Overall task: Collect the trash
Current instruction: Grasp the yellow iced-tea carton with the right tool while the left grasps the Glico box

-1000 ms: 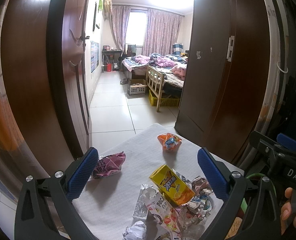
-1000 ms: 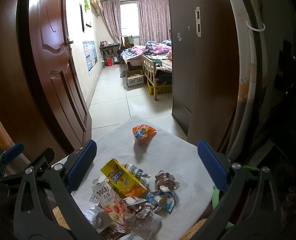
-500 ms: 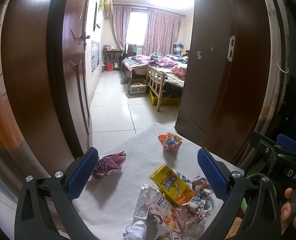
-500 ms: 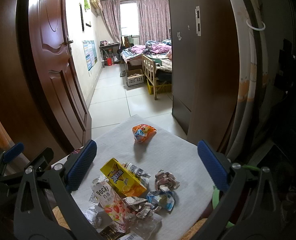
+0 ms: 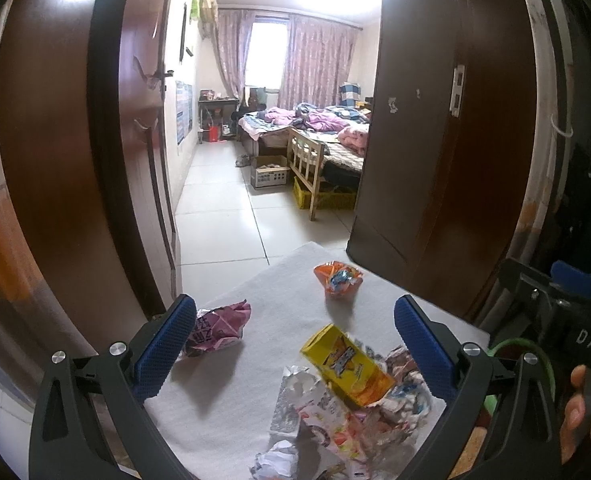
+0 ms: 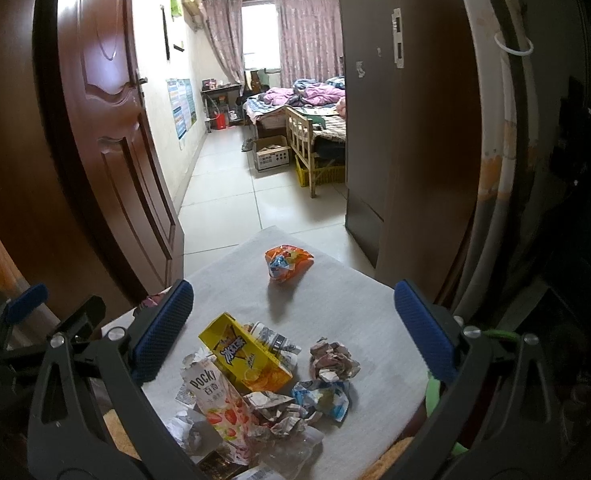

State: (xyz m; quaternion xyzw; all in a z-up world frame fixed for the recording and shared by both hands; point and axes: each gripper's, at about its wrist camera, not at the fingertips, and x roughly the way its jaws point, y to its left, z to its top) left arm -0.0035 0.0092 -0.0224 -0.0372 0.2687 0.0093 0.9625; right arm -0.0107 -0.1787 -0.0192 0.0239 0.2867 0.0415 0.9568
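Trash lies on a small table with a white cloth. A yellow drink carton tops a pile with a Pocky box and several crumpled wrappers. An orange snack bag sits alone at the far side. A crumpled pink wrapper lies at the left, beside my left finger pad. My left gripper and right gripper both hover open above the table, holding nothing.
A brown door stands ajar at the left and a dark wardrobe at the right. Beyond lies a tiled floor with a cardboard box, a yellow crate and a bed. A green rim shows at the table's right.
The left wrist view has shifted slightly; the table and trash sit a little lower in it. Both grippers stay open and nothing on the table has moved.
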